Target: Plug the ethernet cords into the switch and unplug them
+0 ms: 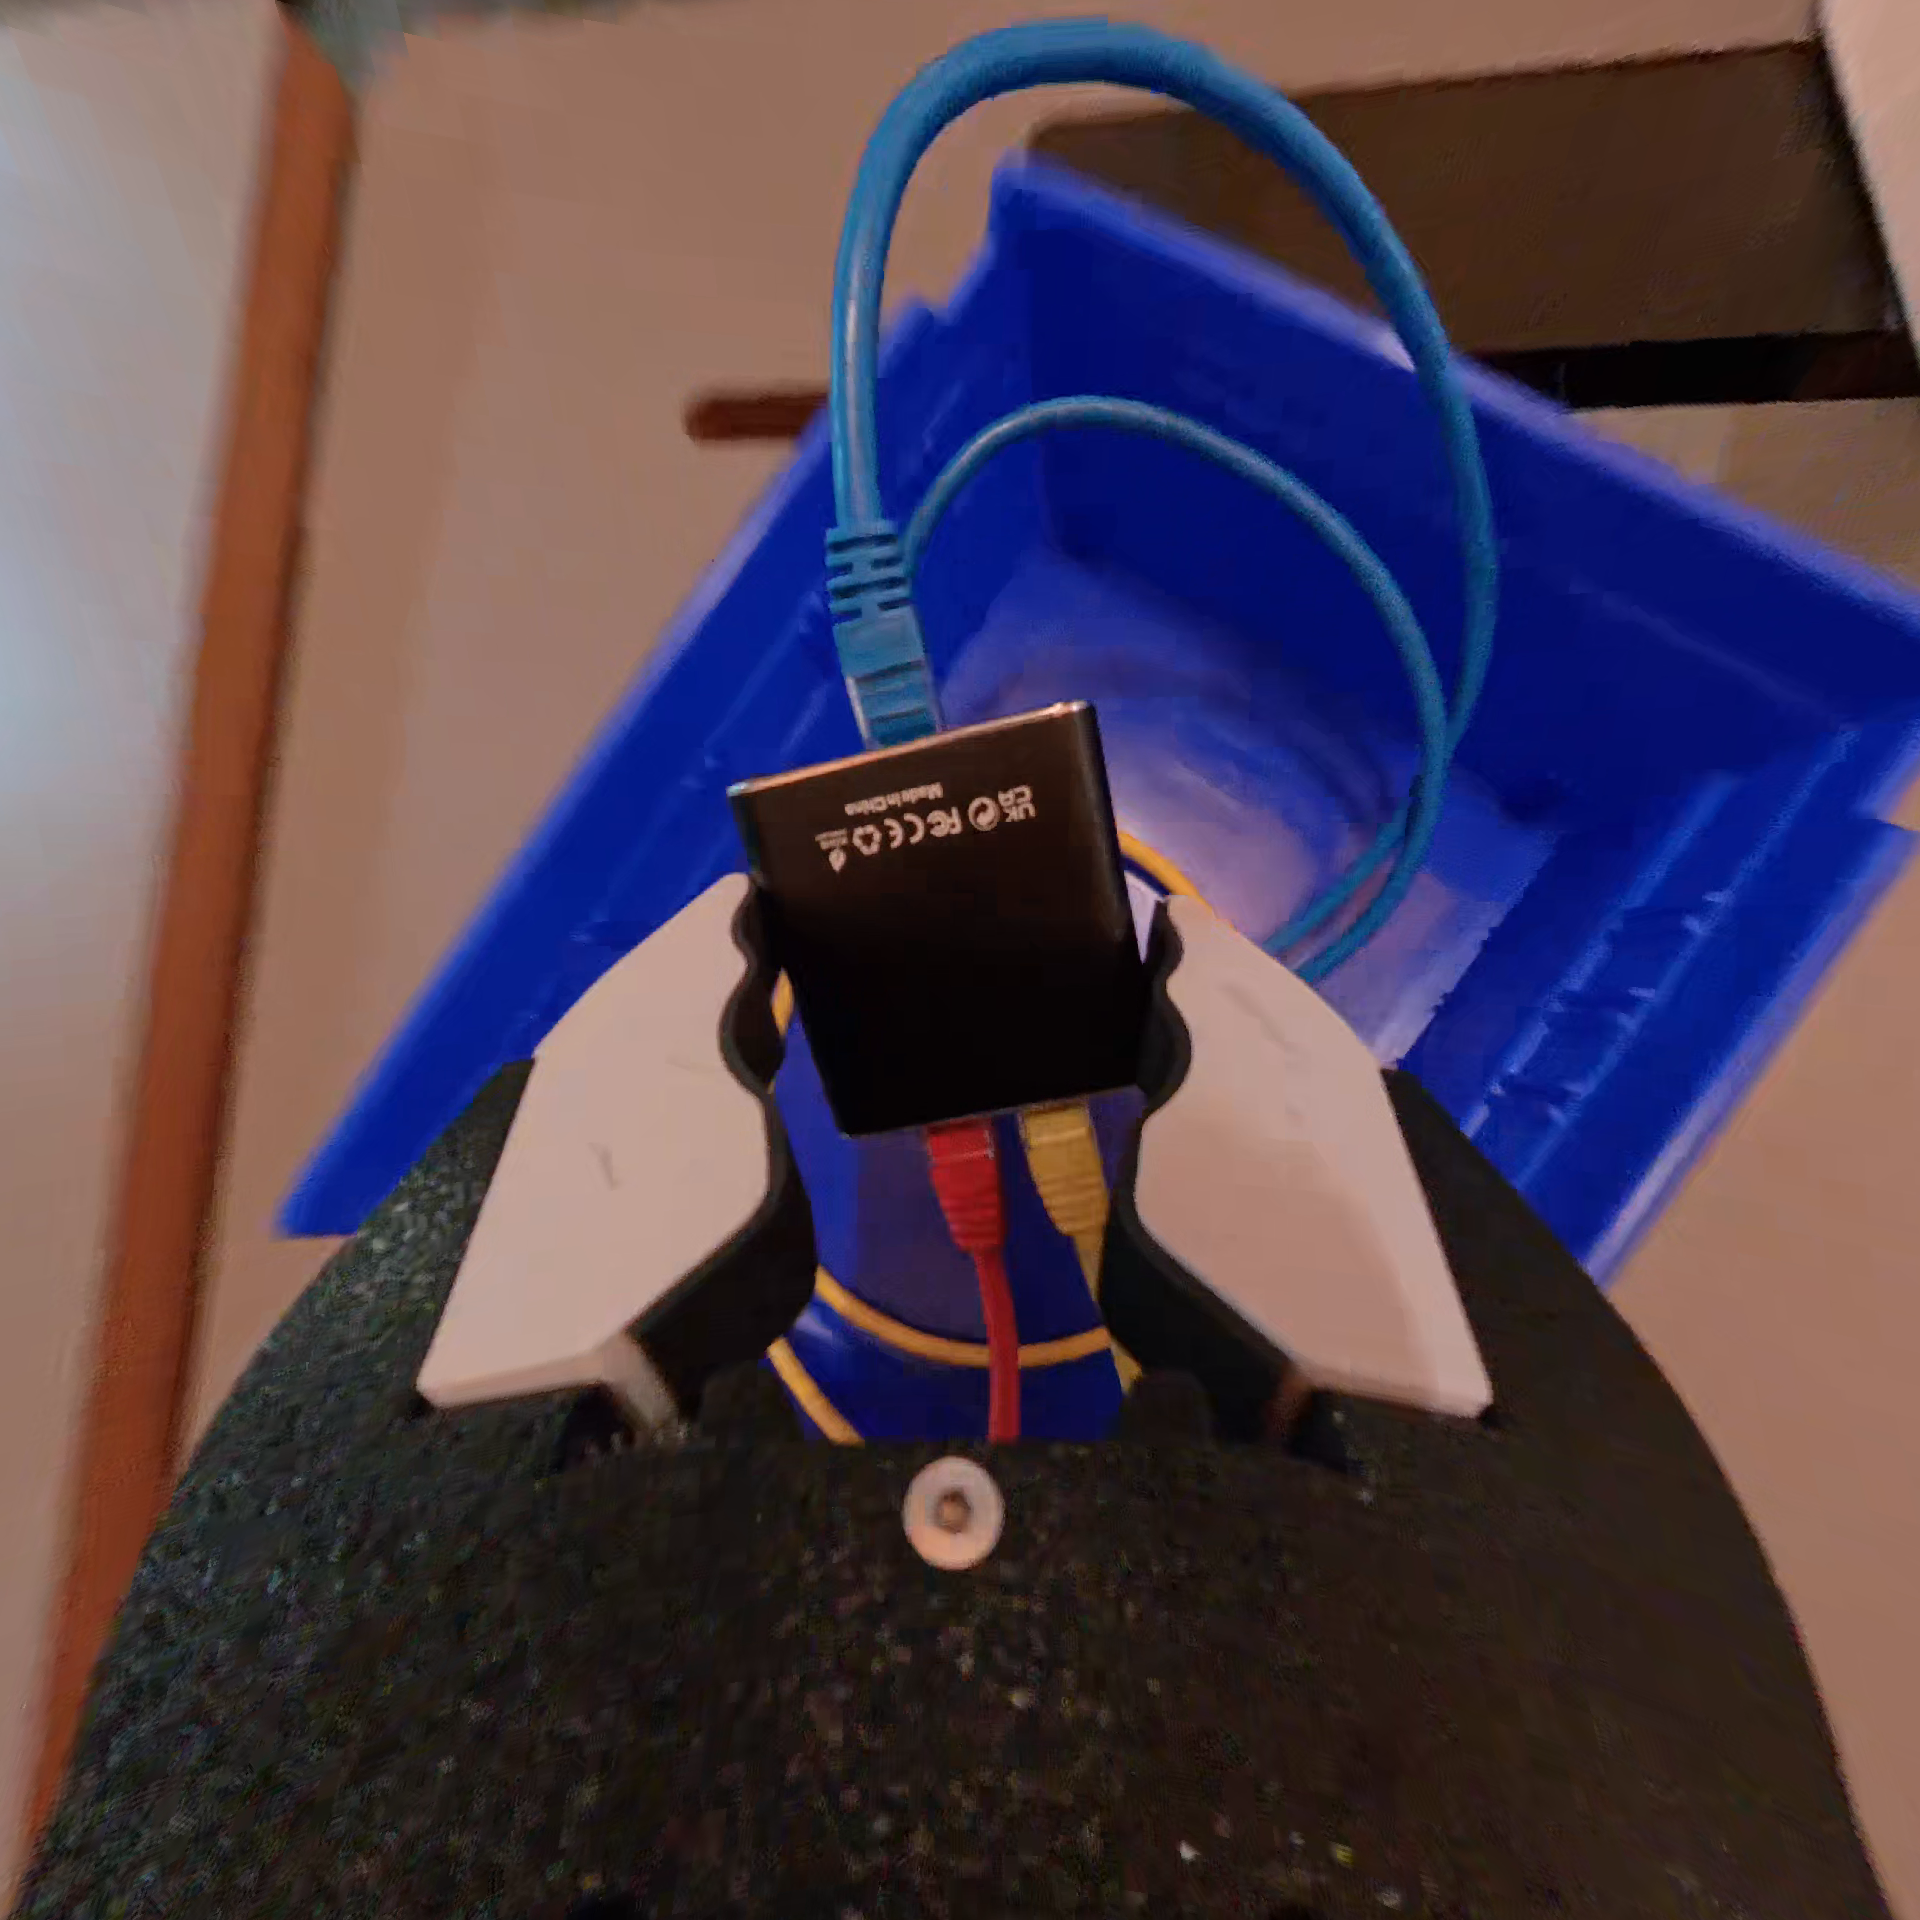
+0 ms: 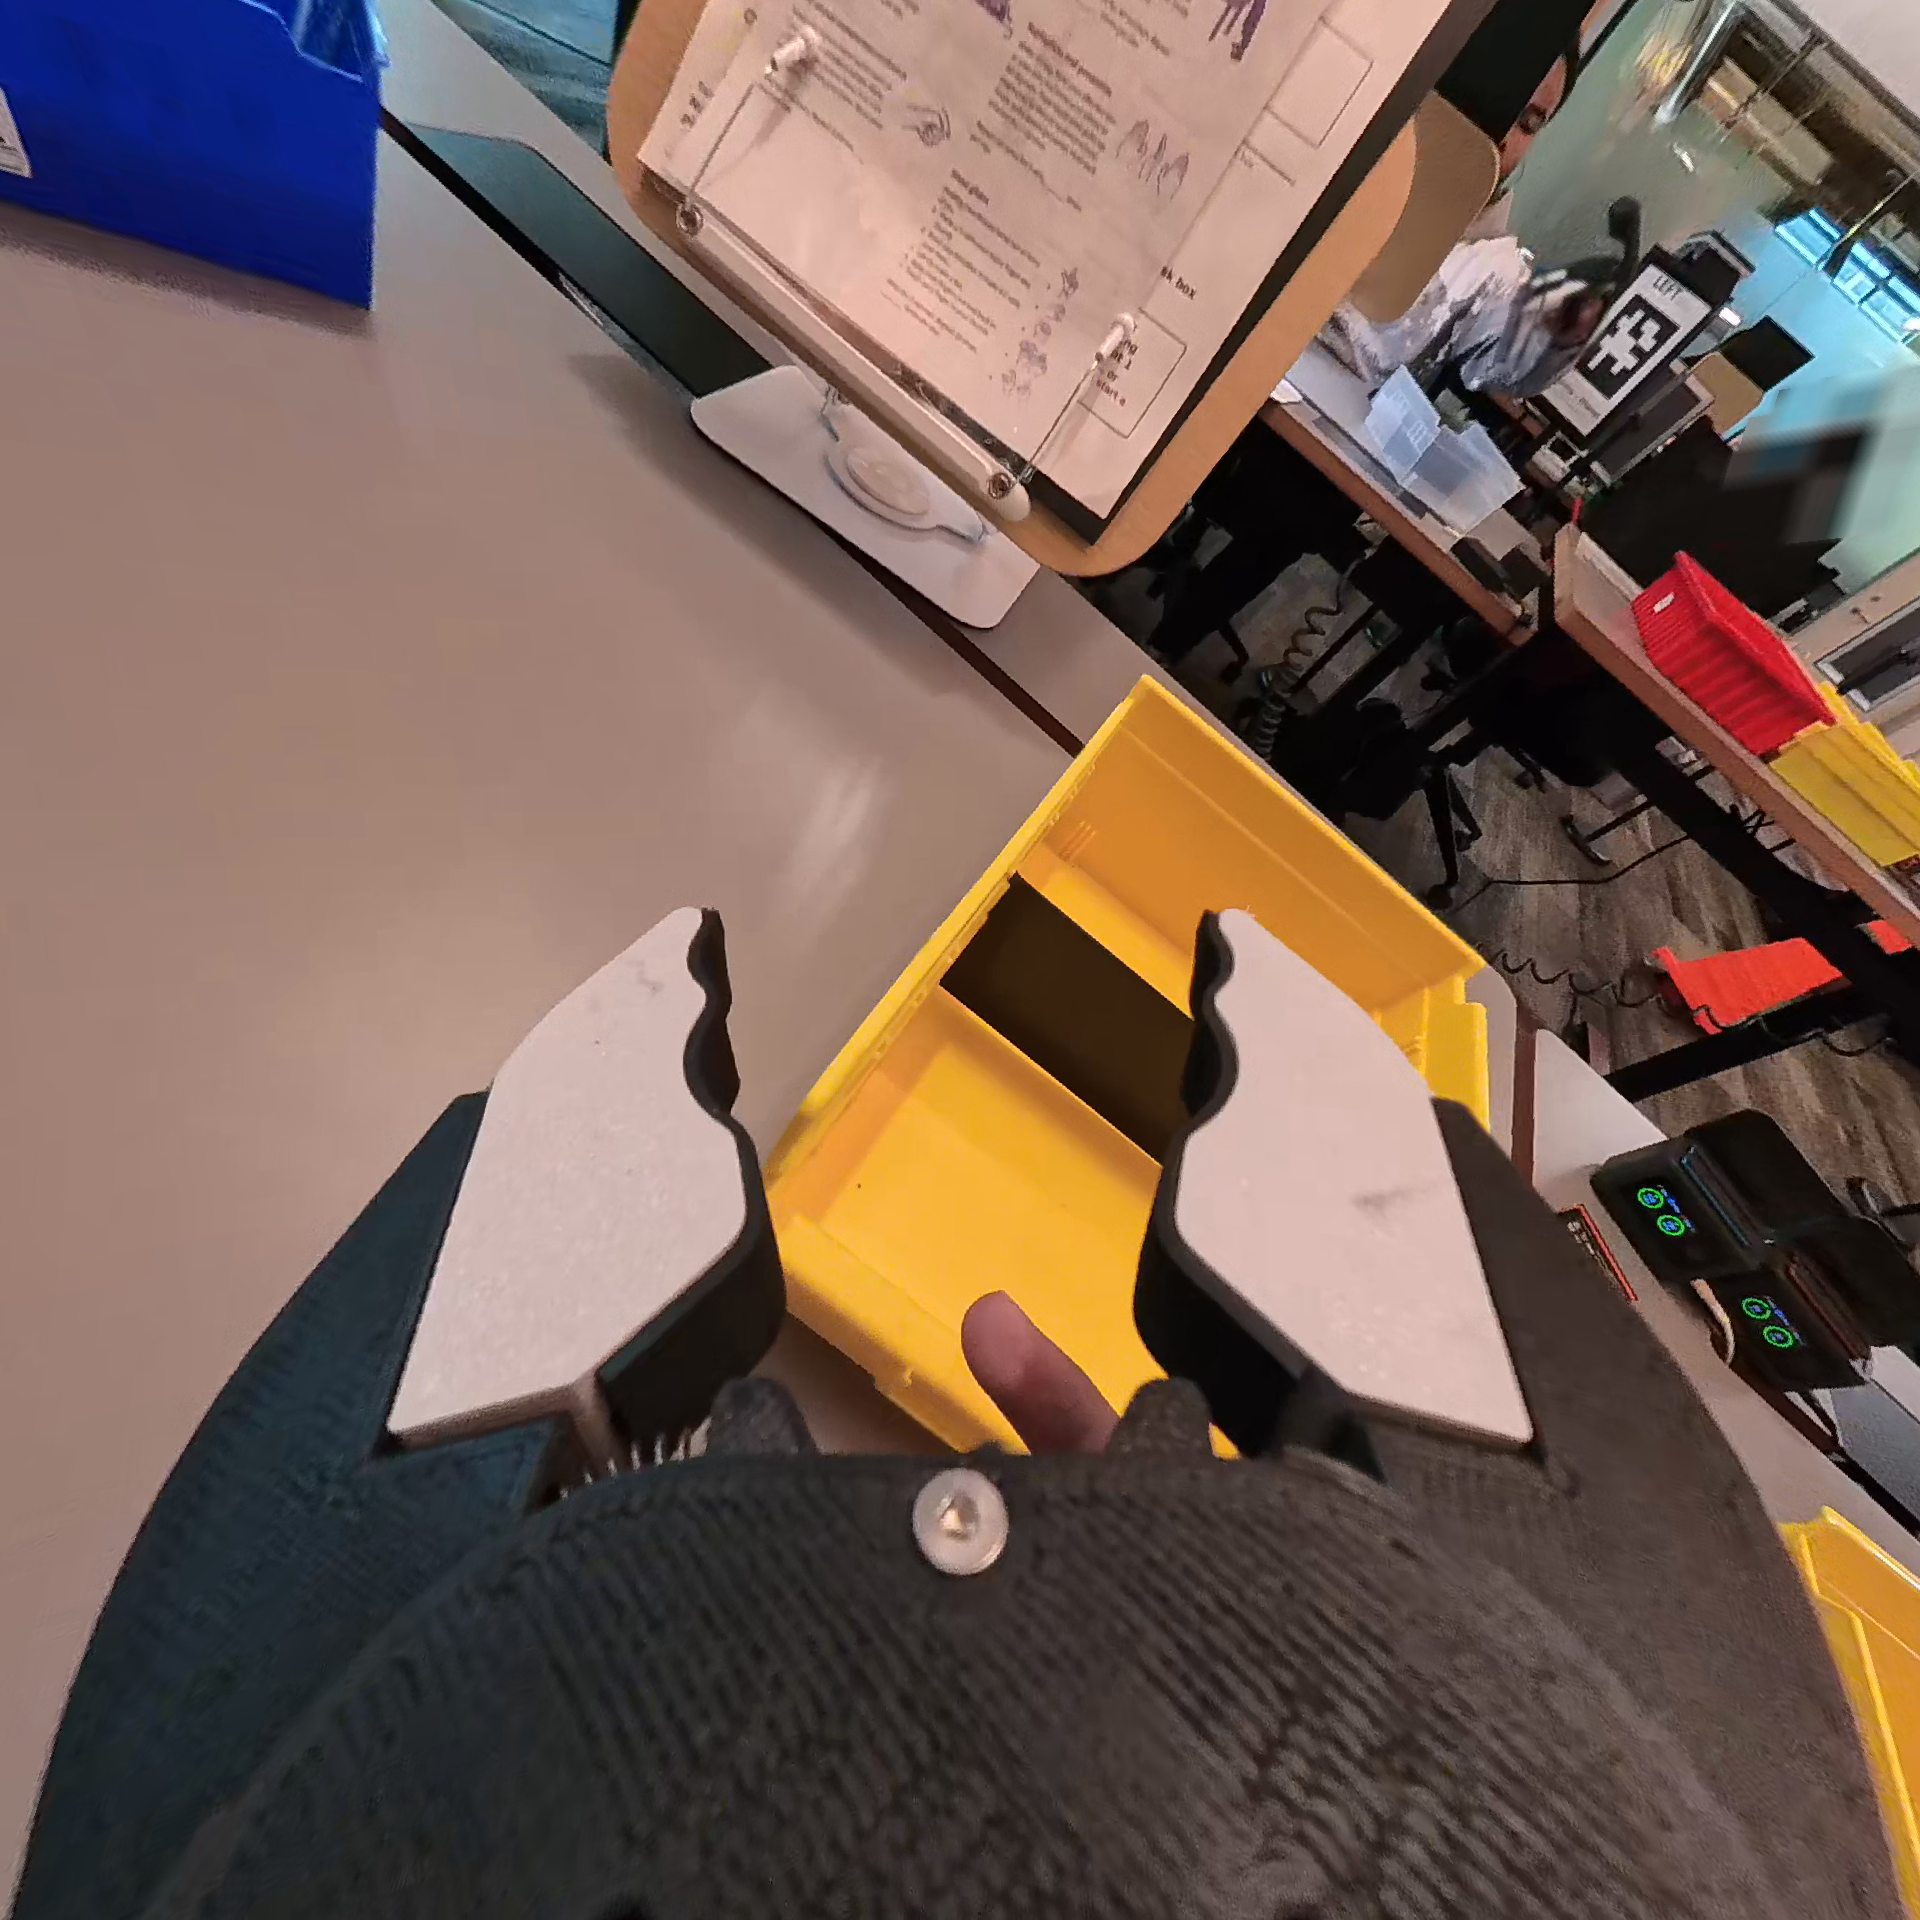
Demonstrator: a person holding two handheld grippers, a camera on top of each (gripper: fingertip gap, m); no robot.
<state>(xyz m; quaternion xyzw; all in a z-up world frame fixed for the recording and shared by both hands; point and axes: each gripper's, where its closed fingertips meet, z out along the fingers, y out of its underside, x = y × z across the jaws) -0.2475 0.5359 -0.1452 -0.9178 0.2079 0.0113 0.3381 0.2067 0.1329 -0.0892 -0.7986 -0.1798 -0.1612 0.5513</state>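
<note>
We hold the black switch pinched by its sides in our left gripper, above the blue bin on the surface. Its long axis runs near to far. The blue cord is plugged into the far end, the red cord and yellow cord into the near end. We judge unplugging comes next. Our right gripper is spread, empty, over a yellow bin, and must cross to a plug.
</note>
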